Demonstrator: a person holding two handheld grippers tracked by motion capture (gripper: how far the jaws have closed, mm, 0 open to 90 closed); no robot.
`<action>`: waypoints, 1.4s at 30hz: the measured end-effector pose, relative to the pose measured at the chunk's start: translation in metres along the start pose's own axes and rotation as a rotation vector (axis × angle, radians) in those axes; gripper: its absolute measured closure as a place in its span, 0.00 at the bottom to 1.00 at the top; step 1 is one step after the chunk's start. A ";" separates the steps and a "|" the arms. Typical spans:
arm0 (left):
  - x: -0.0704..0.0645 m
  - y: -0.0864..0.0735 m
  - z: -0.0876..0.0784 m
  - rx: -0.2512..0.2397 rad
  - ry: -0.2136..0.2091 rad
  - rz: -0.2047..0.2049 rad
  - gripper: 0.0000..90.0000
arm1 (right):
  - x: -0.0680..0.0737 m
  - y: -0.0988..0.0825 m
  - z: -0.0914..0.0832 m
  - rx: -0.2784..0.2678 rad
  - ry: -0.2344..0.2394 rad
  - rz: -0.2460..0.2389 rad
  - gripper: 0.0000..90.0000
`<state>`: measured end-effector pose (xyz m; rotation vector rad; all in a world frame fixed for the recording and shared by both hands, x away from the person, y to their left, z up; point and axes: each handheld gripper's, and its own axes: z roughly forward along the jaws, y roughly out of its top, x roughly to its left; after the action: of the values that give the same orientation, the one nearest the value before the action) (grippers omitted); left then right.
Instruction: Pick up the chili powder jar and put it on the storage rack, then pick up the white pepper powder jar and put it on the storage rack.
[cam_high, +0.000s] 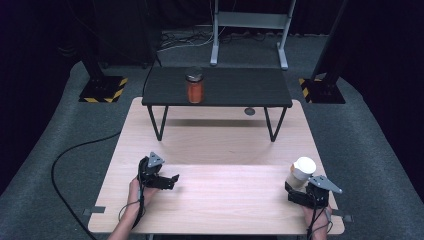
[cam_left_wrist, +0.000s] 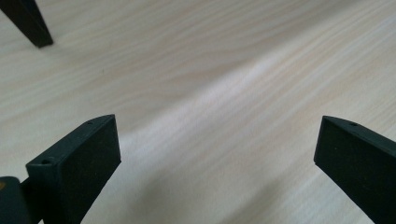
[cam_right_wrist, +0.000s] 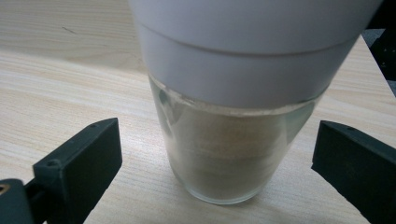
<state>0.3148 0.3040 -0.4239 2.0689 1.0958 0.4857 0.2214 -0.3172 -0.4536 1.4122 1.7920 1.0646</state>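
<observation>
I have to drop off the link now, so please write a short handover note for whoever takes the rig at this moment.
Right gripper: open, jaws on either side of the white-lidded glass jar near the table's right front corner, not closed on it.
Left gripper: open, holding nothing, low over bare wood at the front left of the table.
Also there: an orange-filled jar standing upright on the small black raised shelf at the back.
Done: right gripper lined up on the white-lidded jar.
Left: close on it and lift; probably it goes to the shelf, but that is a guess.
</observation>
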 end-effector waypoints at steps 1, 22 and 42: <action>-0.002 -0.002 0.000 0.008 0.007 0.009 0.00 | 0.000 0.000 0.000 0.000 0.000 0.000 0.00; -0.014 -0.025 -0.009 0.041 0.038 -0.014 0.00 | 0.001 0.000 0.000 0.001 -0.005 -0.002 0.01; -0.015 -0.024 -0.008 0.044 0.045 -0.035 0.00 | 0.005 -0.002 -0.001 -0.010 -0.020 -0.010 0.01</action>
<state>0.2879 0.3043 -0.4365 2.0824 1.1767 0.4965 0.2186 -0.3131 -0.4548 1.4016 1.7757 1.0489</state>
